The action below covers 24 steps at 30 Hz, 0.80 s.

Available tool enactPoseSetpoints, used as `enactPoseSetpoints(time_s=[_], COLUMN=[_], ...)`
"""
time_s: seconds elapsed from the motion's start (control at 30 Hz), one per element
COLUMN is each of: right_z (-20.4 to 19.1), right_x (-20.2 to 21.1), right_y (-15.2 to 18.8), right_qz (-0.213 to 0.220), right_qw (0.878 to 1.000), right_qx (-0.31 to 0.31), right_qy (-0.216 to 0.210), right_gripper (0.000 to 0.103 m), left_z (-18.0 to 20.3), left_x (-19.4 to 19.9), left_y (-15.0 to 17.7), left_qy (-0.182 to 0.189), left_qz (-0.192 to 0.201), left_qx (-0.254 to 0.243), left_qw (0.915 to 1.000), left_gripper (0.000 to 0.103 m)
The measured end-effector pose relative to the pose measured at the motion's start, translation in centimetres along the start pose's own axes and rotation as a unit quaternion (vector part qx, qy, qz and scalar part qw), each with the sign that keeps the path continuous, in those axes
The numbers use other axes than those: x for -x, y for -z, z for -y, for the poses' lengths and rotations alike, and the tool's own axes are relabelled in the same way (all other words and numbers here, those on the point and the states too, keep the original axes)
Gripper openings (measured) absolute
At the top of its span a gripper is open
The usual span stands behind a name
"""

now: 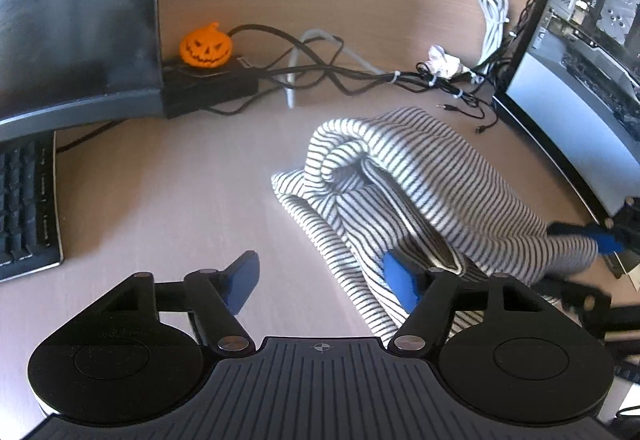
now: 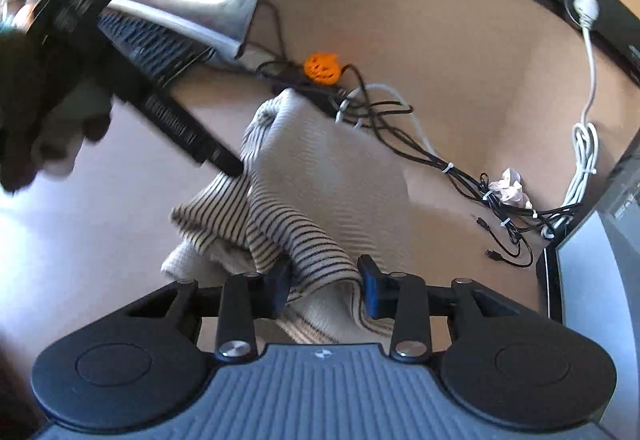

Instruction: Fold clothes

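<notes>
a black-and-white striped garment (image 1: 404, 176) lies bunched and partly lifted on a pale wooden desk (image 1: 160, 200). the left gripper (image 1: 322, 282) has its blue-padded jaws spread wide, the right pad tucked against the cloth's lower folds, the left pad over bare desk. the right gripper (image 2: 326, 288) pinches a fold of the striped fabric between its narrow jaws, holding it up. behind the garment sit an orange pumpkin figurine (image 1: 206, 47) on a black box, tangled black cables (image 1: 340, 74), a coiled white cable (image 1: 494, 16) and a crumpled paper (image 1: 442, 62). a black keyboard (image 1: 26, 200) lies to the left.
</notes>
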State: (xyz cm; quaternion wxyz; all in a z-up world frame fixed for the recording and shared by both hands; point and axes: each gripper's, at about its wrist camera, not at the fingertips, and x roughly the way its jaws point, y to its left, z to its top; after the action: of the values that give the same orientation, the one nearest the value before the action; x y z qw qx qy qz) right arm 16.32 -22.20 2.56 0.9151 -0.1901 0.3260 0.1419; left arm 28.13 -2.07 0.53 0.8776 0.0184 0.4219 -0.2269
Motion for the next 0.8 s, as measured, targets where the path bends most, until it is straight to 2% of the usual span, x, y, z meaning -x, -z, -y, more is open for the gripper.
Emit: enactPoseSetpoints(time_s=[0.1, 0.2, 0.27, 0.43, 0.5, 0.6, 0.63, 0.67, 0.73, 0.8], right_z=[0.9, 1.2, 1.5, 3.5, 3.8, 3.2, 2.8, 2.2, 0.9, -0.6], right_x=[0.5, 1.0, 1.0, 1.3, 1.5, 1.9, 1.9, 1.9, 1.7, 1.2], right_y=[-0.9, -2.2, -3.0, -2.7, -2.2, -1.5, -1.3, -1.2, -0.7, -0.3], right_qz=[0.013, 0.034, 0.045, 0.049, 0.047, 0.045, 0.045, 0.046, 0.047, 0.046], right_qw=[0.999, 0.998, 0.998, 0.998, 0.998, 0.999, 0.999, 0.999, 0.998, 0.997], right_qx=[-0.026, -0.042, -0.035, -0.039, -0.039, -0.028, -0.02, -0.008, 0.019, 0.047], right_qy=[-0.012, -0.019, -0.003, 0.017, 0.009, -0.009, -0.014, -0.022, -0.029, -0.03], right_gripper=[0.024, 0.022, 0.022, 0.022, 0.022, 0.024, 0.032, 0.051, 0.077, 0.077], left_z=[0.2, 1.1, 2.2, 1.9, 1.7, 1.6, 1.8, 1.8, 1.5, 1.3], left_x=[-0.4, -0.8, -0.7, -0.2, -0.1, -0.3, -0.6, -0.8, -1.1, -1.4], left_y=[0.0, 0.0, 0.1, -1.0, -1.5, -2.5, -2.9, -3.2, -3.8, -4.4], left_qy=[0.027, 0.099, 0.118, 0.075, 0.055, 0.018, 0.006, -0.002, -0.006, -0.011], left_qz=[-0.004, -0.006, 0.0, 0.02, 0.028, 0.038, 0.04, 0.042, 0.045, 0.048], left_qx=[0.011, 0.034, 0.015, -0.03, -0.045, -0.085, -0.101, -0.108, -0.097, -0.086], left_qw=[0.9996, 0.9945, 0.9929, 0.9966, 0.9971, 0.9955, 0.994, 0.9933, 0.9943, 0.9951], left_gripper=[0.056, 0.044, 0.048, 0.057, 0.067, 0.075, 0.077, 0.077, 0.08, 0.082])
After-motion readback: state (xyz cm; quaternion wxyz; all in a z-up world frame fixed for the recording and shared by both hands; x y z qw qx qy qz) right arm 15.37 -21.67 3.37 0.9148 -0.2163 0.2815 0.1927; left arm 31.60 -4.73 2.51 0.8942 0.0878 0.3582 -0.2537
